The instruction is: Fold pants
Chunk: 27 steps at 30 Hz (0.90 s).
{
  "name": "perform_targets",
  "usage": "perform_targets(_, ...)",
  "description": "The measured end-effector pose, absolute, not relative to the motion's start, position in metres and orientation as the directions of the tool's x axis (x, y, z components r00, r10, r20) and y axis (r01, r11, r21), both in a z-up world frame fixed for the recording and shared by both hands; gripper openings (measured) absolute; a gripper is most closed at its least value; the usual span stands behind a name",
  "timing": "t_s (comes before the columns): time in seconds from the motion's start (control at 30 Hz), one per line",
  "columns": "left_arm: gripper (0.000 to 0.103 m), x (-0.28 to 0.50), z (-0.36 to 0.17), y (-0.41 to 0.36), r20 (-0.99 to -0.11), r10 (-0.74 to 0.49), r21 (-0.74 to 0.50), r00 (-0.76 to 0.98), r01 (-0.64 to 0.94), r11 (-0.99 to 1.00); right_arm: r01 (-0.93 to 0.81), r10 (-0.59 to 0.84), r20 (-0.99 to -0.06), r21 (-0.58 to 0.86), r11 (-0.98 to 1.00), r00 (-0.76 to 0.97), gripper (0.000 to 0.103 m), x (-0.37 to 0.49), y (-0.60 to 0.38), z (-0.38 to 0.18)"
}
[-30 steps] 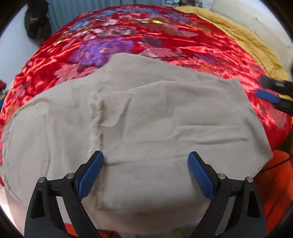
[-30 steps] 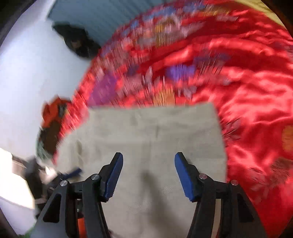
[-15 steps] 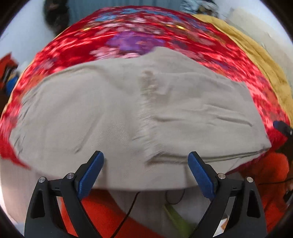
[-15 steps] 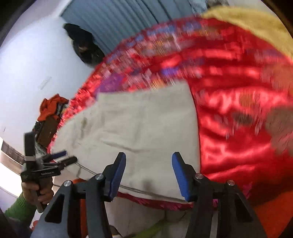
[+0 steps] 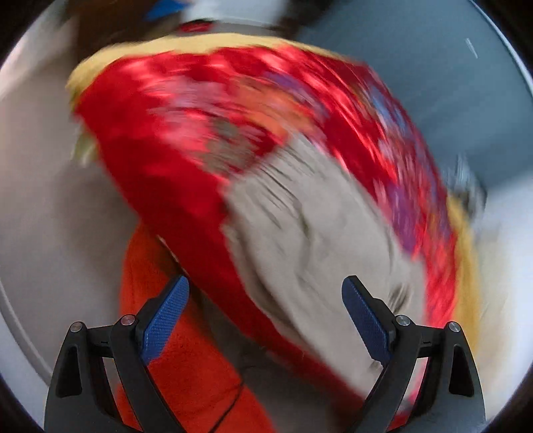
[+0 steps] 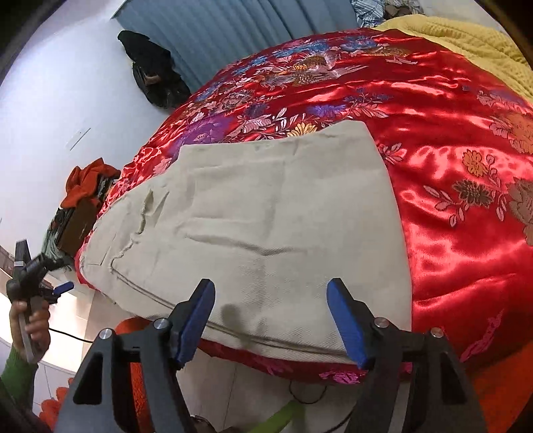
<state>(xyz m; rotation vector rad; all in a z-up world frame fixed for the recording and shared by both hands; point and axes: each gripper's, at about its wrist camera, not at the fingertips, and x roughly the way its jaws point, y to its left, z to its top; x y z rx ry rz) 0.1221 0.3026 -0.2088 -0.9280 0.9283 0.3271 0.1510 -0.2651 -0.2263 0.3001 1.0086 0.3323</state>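
The beige pants (image 6: 266, 219) lie folded into a flat rectangle on the red floral bedspread (image 6: 449, 150), near the bed's front edge. My right gripper (image 6: 271, 319) is open and empty, hovering just in front of the pants' near edge. The left wrist view is blurred by motion; the pants (image 5: 316, 239) show there at an angle. My left gripper (image 5: 266, 316) is open and empty, off the bed's corner. It also shows in the right wrist view (image 6: 60, 288) at far left, held in a hand away from the bed.
A yellow blanket (image 6: 466, 36) covers the far right of the bed. Orange fabric (image 5: 186, 366) hangs below the bed's edge. A red cloth on a dark box (image 6: 86, 186) stands at left by the white wall. A blue curtain (image 6: 233, 30) is behind.
Both grippers have pulled back off the pants. The left gripper has swung away sharply to the left of the bed, blurring its view. The pants lie still.
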Motion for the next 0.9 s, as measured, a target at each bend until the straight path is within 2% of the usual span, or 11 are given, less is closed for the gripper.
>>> perform_targets(0.07, 0.091, 0.111, -0.218, 0.322, -0.763, -0.151, -0.614, 0.628, -0.631, 0.475, -0.134, 0.400, -0.773, 0.387, 0.912, 0.493, 0.070, 0.152, -0.264, -0.226)
perform_targets(0.17, 0.081, 0.112, -0.229, 0.325, -0.736, -0.202, -0.658, 0.646, -0.614, 0.435, -0.131, 0.400, -0.774, 0.388, 0.912, 0.491, 0.070, 0.152, -0.265, -0.226)
perform_targets(0.33, 0.051, 0.134, -0.246, 0.314, -0.708, -0.241, -0.690, 0.663, -0.580, 0.433, -0.131, 0.395, -0.779, 0.382, 0.915, 0.488, 0.071, 0.153, -0.263, -0.227)
perform_targets(0.4, 0.048, 0.139, -0.254, 0.315, -0.690, -0.263, -0.715, 0.674, -0.580, 0.391, -0.135, 0.393, -0.780, 0.378, 0.916, 0.487, 0.071, 0.153, -0.263, -0.227)
perform_targets(0.5, 0.048, 0.143, -0.261, 0.317, -0.706, -0.250, -0.700, 0.662, -0.599, 0.388, -0.137, 0.397, -0.779, 0.381, 0.914, 0.485, 0.071, 0.153, -0.263, -0.228)
perform_targets(0.63, 0.056, 0.145, -0.267, 0.320, -0.700, -0.257, -0.708, 0.666, -0.603, 0.367, -0.135, 0.402, -0.777, 0.387, 0.912, 0.484, 0.071, 0.153, -0.264, -0.229)
perform_targets(0.77, 0.059, 0.149, -0.265, 0.321, -0.684, -0.262, -0.726, 0.681, -0.600, 0.336, -0.138, 0.402, -0.778, 0.385, 0.912, 0.482, 0.071, 0.153, -0.263, -0.230)
perform_targets(0.8, 0.061, 0.150, -0.265, 0.320, -0.690, -0.260, -0.720, 0.676, -0.603, 0.343, -0.139, 0.403, -0.778, 0.386, 0.912, 0.482, 0.072, 0.153, -0.263, -0.230)
perform_targets(0.83, 0.068, 0.153, -0.266, 0.319, -0.691, -0.269, -0.719, 0.671, -0.602, 0.347, -0.140, 0.405, -0.777, 0.388, 0.911, 0.482, 0.072, 0.153, -0.264, -0.230)
perform_targets(0.9, 0.070, 0.160, -0.269, 0.319, -0.697, -0.287, -0.714, 0.657, -0.605, 0.352, -0.141, 0.407, -0.776, 0.390, 0.910, 0.481, 0.072, 0.153, -0.264, -0.232)
